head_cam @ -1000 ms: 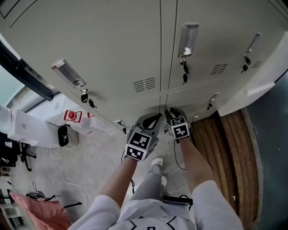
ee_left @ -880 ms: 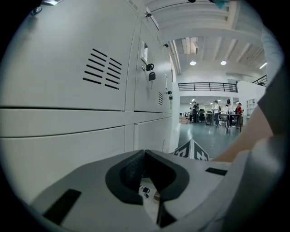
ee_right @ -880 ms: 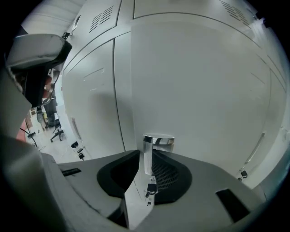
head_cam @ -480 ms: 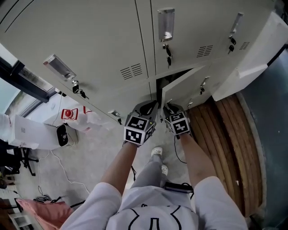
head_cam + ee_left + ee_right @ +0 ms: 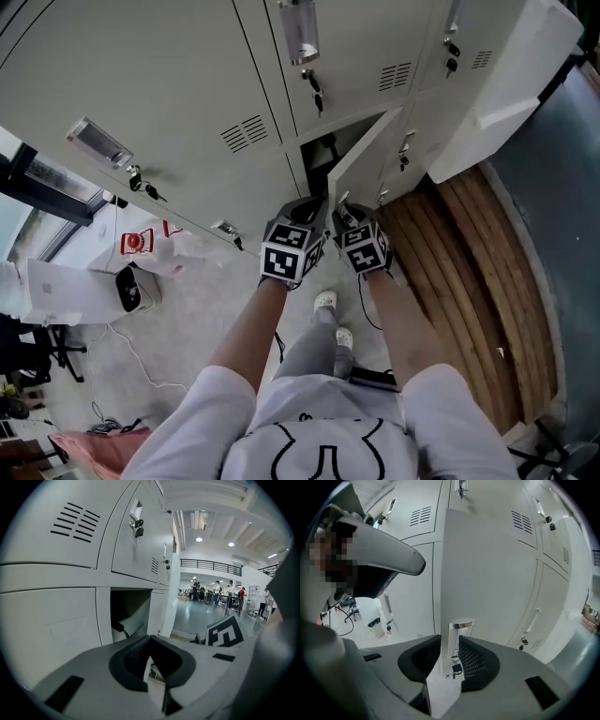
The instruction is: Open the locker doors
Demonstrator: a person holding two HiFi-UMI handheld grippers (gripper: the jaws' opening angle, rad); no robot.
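Observation:
The grey lower locker door (image 5: pixel 361 159) stands swung out, and its dark compartment (image 5: pixel 323 150) shows behind it. My right gripper (image 5: pixel 343 212) is at the door's free edge. In the right gripper view the door (image 5: pixel 487 573) runs edge-on between the jaws of the right gripper (image 5: pixel 450 641), together with its metal handle (image 5: pixel 458 632) and hanging key (image 5: pixel 455 668). The jaws are opening, and a thin gap shows beside the handle. My left gripper (image 5: pixel 309 208) hovers just left of it, jaw tips together on nothing. The left gripper (image 5: pixel 150 639) faces the open compartment (image 5: pixel 129 609).
Closed locker doors with handles and keys sit above (image 5: pixel 298 28) and to the left (image 5: pixel 98 141). A black cable (image 5: pixel 119 629) lies inside the compartment. Wooden slats (image 5: pixel 469 272) cover the floor on the right. A white bag with red print (image 5: pixel 141 244) sits on the left.
The lower door was closed a second ago and now stands swung out. Both grippers have drawn back from the locker face with the door's edge.

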